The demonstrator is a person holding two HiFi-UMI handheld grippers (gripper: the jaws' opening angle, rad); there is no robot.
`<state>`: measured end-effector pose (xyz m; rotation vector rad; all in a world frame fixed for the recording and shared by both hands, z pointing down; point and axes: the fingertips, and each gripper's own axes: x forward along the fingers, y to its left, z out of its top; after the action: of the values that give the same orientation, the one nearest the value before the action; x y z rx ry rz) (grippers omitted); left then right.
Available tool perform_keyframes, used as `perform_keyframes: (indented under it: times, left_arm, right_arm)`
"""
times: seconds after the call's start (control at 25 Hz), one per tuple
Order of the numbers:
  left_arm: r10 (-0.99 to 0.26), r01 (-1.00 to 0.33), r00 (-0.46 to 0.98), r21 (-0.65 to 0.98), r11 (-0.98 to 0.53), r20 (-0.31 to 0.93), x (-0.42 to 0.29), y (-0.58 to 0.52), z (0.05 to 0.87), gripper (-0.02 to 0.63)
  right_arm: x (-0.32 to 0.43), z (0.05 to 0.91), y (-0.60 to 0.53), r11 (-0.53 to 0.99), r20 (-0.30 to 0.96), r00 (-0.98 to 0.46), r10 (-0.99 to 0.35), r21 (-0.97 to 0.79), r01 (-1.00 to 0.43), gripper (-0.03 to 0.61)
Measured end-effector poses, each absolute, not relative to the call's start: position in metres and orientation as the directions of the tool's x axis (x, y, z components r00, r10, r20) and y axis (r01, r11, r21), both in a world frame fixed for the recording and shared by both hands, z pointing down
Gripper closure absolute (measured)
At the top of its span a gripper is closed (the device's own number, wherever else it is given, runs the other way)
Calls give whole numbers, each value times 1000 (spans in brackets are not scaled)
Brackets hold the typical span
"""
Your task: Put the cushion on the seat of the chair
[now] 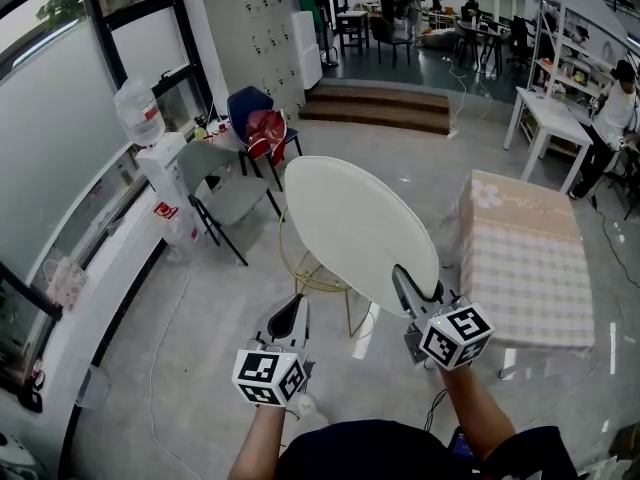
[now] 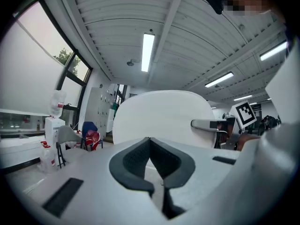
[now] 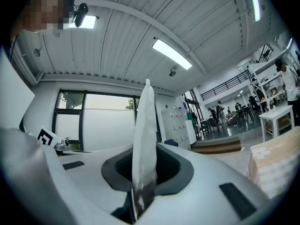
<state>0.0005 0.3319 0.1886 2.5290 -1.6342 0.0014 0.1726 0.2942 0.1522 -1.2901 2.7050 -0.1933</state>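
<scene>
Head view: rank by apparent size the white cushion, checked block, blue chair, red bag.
1-2. checked block and cushion: too close to rank. The block looks marginally bigger, but the cushion is held much nearer the camera.
3. blue chair
4. red bag

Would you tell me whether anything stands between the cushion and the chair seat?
Nothing visible does. The round white cushion, clamped by the right hand-held gripper, hangs over the gold-framed chair and hides its seat.
</scene>
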Motion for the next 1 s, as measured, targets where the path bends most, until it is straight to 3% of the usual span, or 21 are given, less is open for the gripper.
perform_keyframes:
  times: [1.0]
  left_arm:
    - [-920,-920,383,123,-373,77,26,335,190,609]
  right_arm:
    - [198,152,294,651,-102,-645,-757,-208,-730,518]
